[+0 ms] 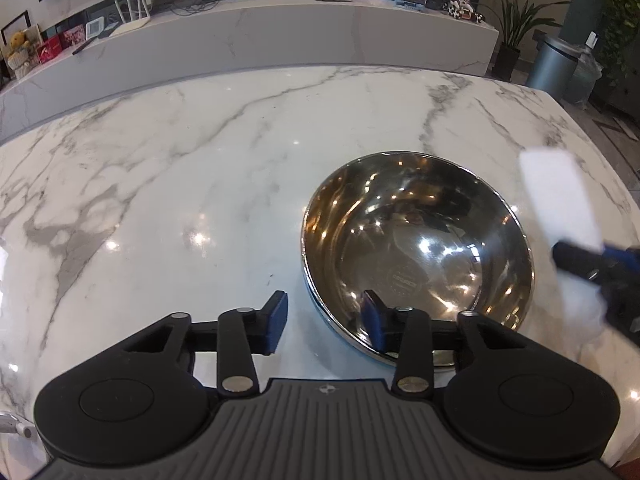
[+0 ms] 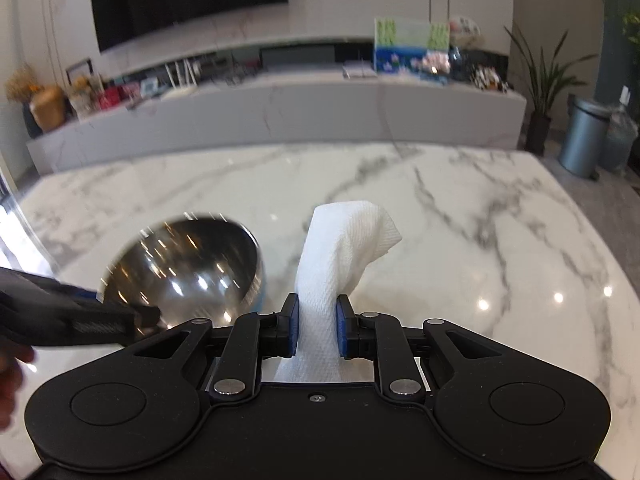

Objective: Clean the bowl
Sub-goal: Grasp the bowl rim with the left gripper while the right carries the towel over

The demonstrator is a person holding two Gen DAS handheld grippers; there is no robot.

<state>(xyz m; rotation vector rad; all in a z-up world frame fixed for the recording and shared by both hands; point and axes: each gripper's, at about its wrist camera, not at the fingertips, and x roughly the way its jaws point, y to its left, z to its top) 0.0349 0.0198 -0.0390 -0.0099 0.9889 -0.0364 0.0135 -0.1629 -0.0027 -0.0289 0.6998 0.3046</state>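
A shiny steel bowl (image 1: 416, 248) stands upright on the white marble table (image 1: 180, 168). My left gripper (image 1: 324, 320) straddles the bowl's near rim. Its right finger (image 1: 372, 320) is inside the bowl and its left finger (image 1: 276, 320) is outside, with a clear gap to the rim, so it is open. My right gripper (image 2: 317, 320) is shut on a folded white paper towel (image 2: 344, 240), which sticks up above the table to the right of the bowl (image 2: 188, 268). The towel (image 1: 560, 200) also shows blurred at the right edge of the left wrist view.
A long marble-faced low cabinet (image 1: 280, 40) with small items stands beyond the table's far edge. A grey bin (image 1: 554, 64) and a potted plant (image 1: 512, 28) are on the floor at the far right. A hand (image 2: 12, 372) shows at the lower left.
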